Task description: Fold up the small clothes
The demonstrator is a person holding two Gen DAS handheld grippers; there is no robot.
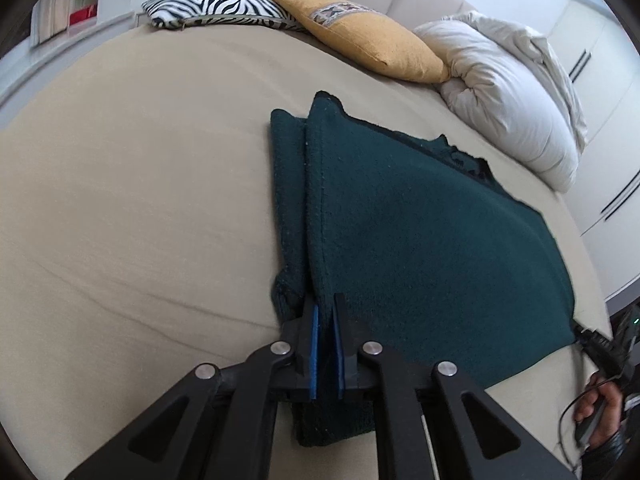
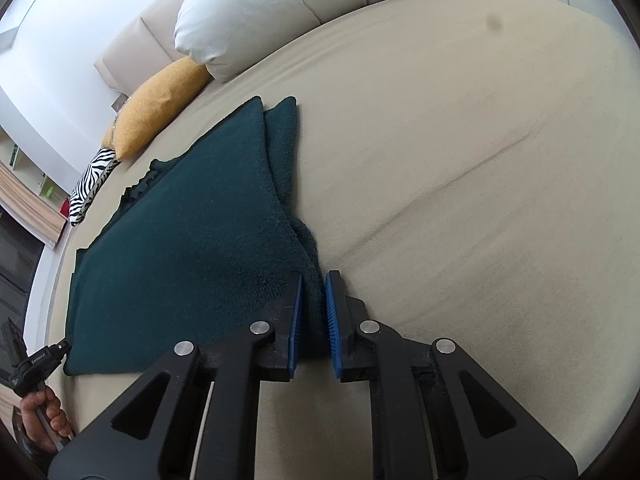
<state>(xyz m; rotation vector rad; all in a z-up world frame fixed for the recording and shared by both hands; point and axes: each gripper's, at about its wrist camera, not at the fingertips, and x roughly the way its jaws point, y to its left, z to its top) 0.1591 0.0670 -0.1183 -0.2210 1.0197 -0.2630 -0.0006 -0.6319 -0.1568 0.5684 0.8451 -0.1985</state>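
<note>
Green garment [image 1: 420, 232] lies on the bed [image 1: 140, 200], one layer folded over. Left gripper [image 1: 327, 320] pinches its near-left corner, pads nearly closed. Right gripper [image 2: 313, 304] clamps the opposite corner, slightly wider gap. Lower layer mostly hidden; pillows [image 1: 500, 92] behind.

Beige bed [image 1: 140, 200] carries dark green garment [image 1: 420, 240], zebra cushion [image 1: 212, 6], yellow cushion [image 1: 360, 36], white duvet [image 1: 508, 96] along headboard side.

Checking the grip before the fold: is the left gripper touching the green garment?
Touching. The left wrist view shows the left gripper with its blue pads closed on an edge of the green garment, fabric pinched between them.
</note>
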